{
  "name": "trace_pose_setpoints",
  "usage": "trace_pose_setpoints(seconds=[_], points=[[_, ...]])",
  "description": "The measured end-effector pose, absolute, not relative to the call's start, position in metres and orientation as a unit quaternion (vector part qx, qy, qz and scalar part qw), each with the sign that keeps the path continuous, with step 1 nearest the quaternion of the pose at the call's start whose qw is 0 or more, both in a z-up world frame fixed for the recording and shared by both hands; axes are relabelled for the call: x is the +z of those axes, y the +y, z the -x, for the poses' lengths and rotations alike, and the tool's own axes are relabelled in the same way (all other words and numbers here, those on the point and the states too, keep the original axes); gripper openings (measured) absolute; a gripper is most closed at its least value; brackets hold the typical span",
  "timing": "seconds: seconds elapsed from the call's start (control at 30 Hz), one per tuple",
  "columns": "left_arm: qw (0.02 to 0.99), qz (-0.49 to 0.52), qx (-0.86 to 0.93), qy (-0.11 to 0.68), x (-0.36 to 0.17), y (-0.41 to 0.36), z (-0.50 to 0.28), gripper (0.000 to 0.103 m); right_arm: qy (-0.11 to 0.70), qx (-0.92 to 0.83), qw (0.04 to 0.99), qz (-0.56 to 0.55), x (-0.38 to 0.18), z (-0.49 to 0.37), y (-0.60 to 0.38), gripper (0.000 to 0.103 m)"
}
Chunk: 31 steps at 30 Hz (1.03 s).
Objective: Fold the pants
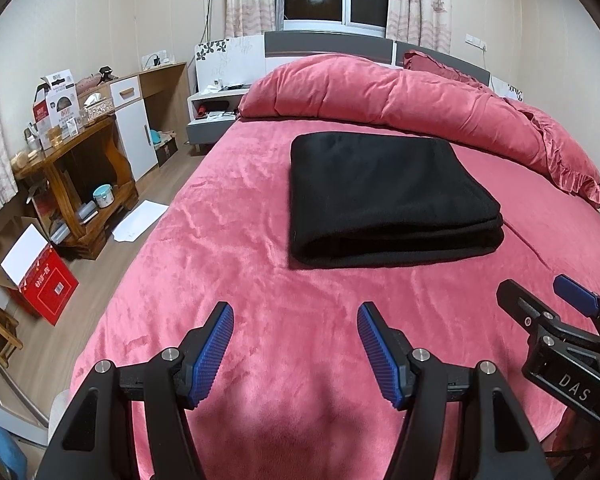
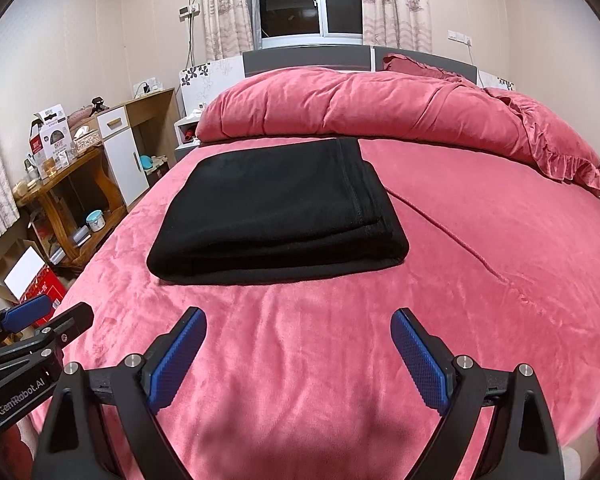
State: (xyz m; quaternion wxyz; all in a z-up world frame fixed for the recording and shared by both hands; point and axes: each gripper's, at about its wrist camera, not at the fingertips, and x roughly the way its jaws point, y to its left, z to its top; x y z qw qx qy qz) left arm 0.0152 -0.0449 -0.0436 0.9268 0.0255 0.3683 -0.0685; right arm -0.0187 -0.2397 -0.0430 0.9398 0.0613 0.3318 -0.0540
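A: We see the black pants [image 1: 392,200] on the pink bed cover [image 1: 228,248], in the middle of the bed and a little toward the rolled pink duvet [image 1: 380,92]. They lie as a flat rectangle of several layers, with the rounded fold edge facing us.

B: Yes, and in the right wrist view a stitched hem runs along their right side. We judge the cloth to be soft, thick and light. It will sag if we lift it by one corner, and the layers can slide apart.

A: So, if one more fold is needed, we think it is best to take the two near corners of the stack, with all layers together, one corner for each claw.

B: Now the claws. Our left gripper [image 1: 296,352] has its jaws wide apart and holds nothing. It hovers over the bare cover, near the pants but not touching them.

A: Our right gripper [image 2: 298,356] is the same: wide, nothing between the blue pads [image 2: 416,364], just beside the left one.

B: To us the fold looks nearly finished, maybe finished.
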Motion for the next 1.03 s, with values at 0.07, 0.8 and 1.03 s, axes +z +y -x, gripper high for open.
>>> trace_pose_setpoints(seconds=[0.07,0.8,1.03], points=[[0.926,-0.024,-0.069,0.370,-0.0443,-0.0445,-0.0157,0.066,0.333,-0.054,0.939,-0.062,-0.0439,0.0186,-0.2392,0.094],[0.921,-0.024,-0.062,0.385,-0.0518,-0.0437,-0.0197,0.066,0.339,-0.055,0.937,-0.065,-0.0470,0.0169,-0.2401,0.094],[0.919,-0.024,-0.063,0.389,-0.0538,-0.0436,-0.0203,0.066,0.342,-0.055,0.936,-0.067,-0.0487,0.0158,-0.2406,0.094]])
